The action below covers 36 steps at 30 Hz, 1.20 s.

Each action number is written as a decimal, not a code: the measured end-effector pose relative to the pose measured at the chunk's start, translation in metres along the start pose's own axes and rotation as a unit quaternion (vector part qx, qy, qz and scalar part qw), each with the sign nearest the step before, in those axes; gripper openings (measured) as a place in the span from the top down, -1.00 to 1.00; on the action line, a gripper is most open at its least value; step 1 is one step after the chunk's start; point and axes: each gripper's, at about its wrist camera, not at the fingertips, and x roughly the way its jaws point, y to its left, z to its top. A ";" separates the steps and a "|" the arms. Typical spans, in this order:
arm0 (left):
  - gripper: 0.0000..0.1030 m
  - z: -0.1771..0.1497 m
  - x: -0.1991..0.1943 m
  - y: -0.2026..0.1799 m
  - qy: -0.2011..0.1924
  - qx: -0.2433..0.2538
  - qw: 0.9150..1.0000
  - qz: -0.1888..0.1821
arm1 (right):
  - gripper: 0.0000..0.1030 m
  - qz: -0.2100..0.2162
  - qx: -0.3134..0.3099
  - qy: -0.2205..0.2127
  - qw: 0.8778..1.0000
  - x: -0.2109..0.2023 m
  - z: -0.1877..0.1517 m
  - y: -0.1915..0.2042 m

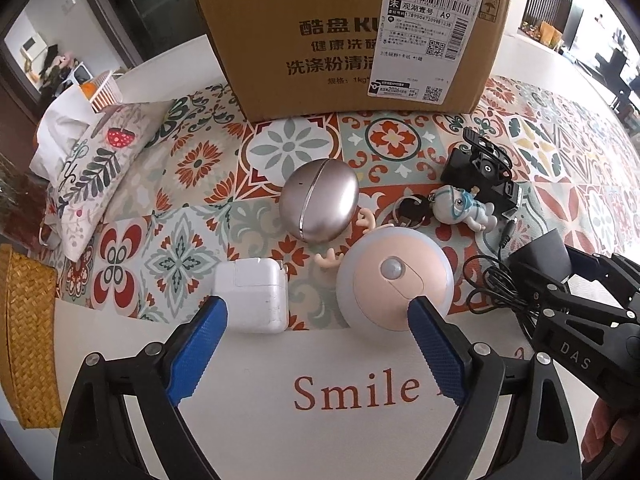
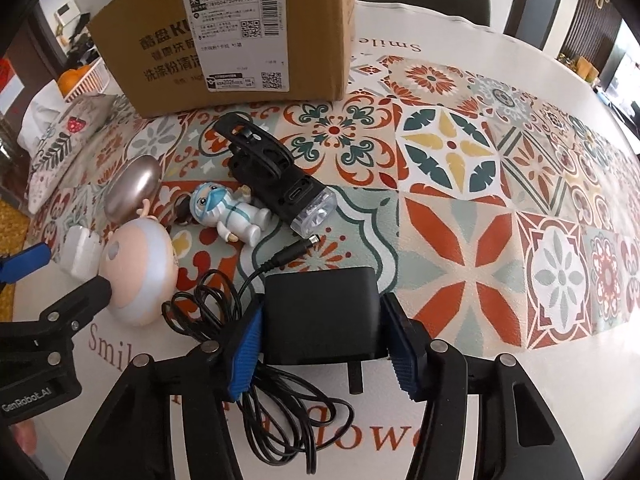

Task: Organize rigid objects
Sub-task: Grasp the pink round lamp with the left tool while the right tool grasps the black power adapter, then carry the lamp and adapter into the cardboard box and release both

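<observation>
My left gripper is open, its blue pads just in front of a white charger block and a round pink night light. A metallic egg-shaped case lies behind them. My right gripper is shut on a black power adapter whose cable trails below it; the adapter also shows in the left wrist view. A white figurine keychain and a black bike light lie beyond. A cardboard box stands at the back.
A patterned tablecloth covers the table. A printed cushion and a woven mat lie at the left. A white basket with oranges sits behind the cushion. The box also shows in the right wrist view.
</observation>
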 end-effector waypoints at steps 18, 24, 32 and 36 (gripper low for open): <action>-0.60 0.010 0.014 -0.031 0.012 0.055 0.996 -0.063 | -0.09 -0.024 0.048 -0.010 0.998 -0.031 -0.014 -0.024; -0.53 0.013 0.032 -0.035 0.027 0.050 0.996 -0.072 | -0.09 -0.031 0.052 -0.005 0.998 -0.026 -0.015 -0.026; -0.47 0.016 0.047 -0.034 0.030 0.048 0.996 -0.076 | -0.09 -0.032 0.048 -0.001 0.998 -0.021 -0.012 -0.023; -0.44 0.015 0.049 -0.031 0.024 0.048 0.995 -0.082 | -0.09 -0.026 0.047 0.001 0.999 -0.020 -0.011 -0.020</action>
